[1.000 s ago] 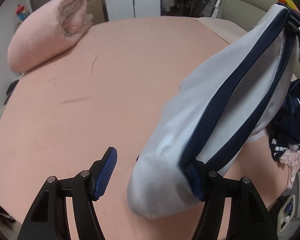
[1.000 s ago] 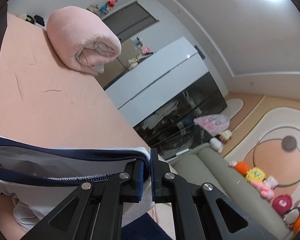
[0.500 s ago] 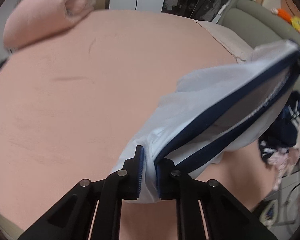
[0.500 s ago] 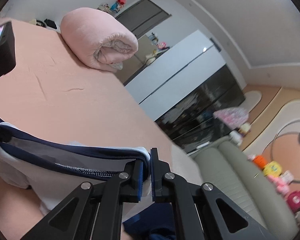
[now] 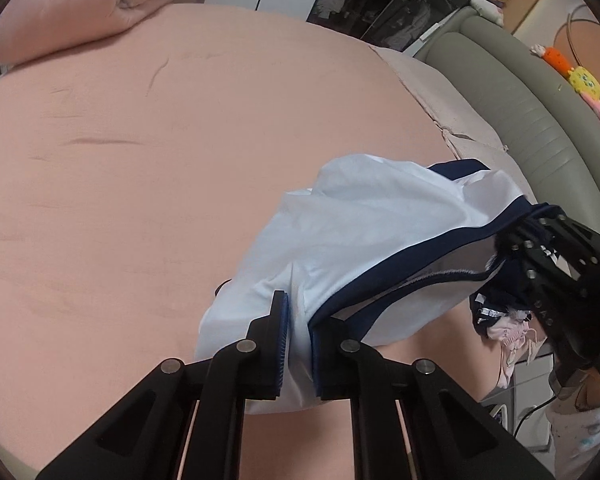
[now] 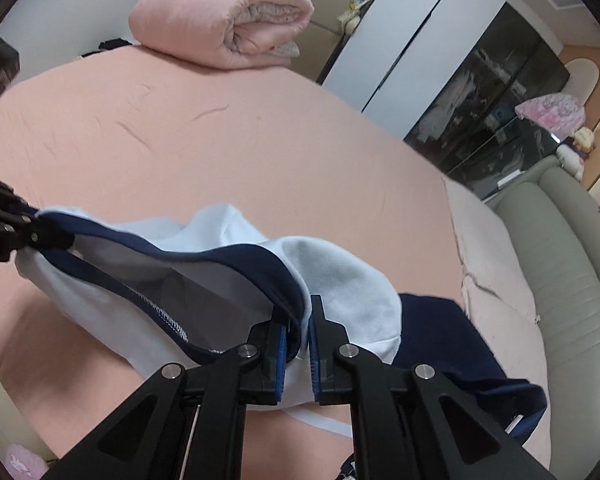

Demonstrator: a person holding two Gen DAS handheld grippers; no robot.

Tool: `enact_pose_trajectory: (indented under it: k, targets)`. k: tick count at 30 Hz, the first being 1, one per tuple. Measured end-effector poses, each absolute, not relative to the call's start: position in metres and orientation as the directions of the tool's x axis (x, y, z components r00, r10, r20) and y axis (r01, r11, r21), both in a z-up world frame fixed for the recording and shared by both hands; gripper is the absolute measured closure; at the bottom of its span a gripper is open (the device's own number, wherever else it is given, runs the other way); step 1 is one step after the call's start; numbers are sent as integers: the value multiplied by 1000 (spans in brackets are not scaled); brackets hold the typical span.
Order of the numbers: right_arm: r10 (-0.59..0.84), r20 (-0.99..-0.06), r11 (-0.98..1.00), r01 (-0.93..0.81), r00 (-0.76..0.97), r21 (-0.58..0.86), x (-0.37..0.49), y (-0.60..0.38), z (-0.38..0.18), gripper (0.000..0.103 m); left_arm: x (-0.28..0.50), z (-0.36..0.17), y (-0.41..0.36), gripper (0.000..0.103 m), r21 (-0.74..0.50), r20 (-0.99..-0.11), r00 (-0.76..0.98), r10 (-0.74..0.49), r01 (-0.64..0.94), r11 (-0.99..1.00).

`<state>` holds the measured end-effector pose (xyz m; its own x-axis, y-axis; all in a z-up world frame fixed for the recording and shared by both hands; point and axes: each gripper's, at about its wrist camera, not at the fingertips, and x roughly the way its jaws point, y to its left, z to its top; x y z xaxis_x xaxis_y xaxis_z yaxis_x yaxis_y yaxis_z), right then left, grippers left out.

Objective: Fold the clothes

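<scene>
A white garment with navy trim [image 5: 372, 236] hangs between both grippers just above the pink bed [image 5: 160, 152]. My left gripper [image 5: 298, 320] is shut on one end of its navy-edged opening. My right gripper [image 6: 298, 328] is shut on the other end of that white garment [image 6: 220, 264]. In the left wrist view the right gripper [image 5: 504, 240] shows at the right, pinching the trim. In the right wrist view the left gripper [image 6: 40, 236] shows at the left edge, gripping the far end. The lower cloth sags toward the sheet.
A rolled pink blanket [image 6: 228, 16] lies at the far side of the bed. A navy garment [image 6: 452, 344] lies under the white one, with more dark and pink clothes [image 5: 500, 320] heaped at the bed's right edge. A grey-green sofa [image 5: 540, 112] flanks the bed.
My left gripper went from open beside the garment to shut on its edge. Both grippers then lowered the garment toward the bed and the views tilted down.
</scene>
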<state>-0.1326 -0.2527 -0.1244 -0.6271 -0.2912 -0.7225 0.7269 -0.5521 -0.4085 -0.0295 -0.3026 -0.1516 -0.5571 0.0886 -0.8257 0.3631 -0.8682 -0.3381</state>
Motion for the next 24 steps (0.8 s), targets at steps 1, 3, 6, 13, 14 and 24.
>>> enact_pose_trajectory:
  k: [1,3,6,13,14,24]
  targets:
    - [-284,-731,-564,725,-620,-396,-135,-253,-125,92,-30,-152,-300,94,-341,-825,-558,92,359,-869]
    - [-271,-748,-588,719,-606,-370,-141,-253,-126,88,-34,-153,-299,94,-341,-825,-557,96,355,-871]
    - [-255,-769,-622,708,-586,-334,-154,-253,-127,67,-31,-149,-300,94,-344,-822,-560,102,347,-873]
    - [-265,-827,-713,679,-495,-177,-189,-245,-138,57,-33,-144,-292,94,-319,-819,-567,90,320,-892]
    - [-274,-827,-721,673,-492,-162,-191,-242,-138,57,-33,-144,-290,94,-309,-820,-567,81,320,-896]
    - [-309,-637,-795,559,-706,-234,-167,-221,-96,80,-32,-127,-291,94,-236,-795,-603,-64,406,-883]
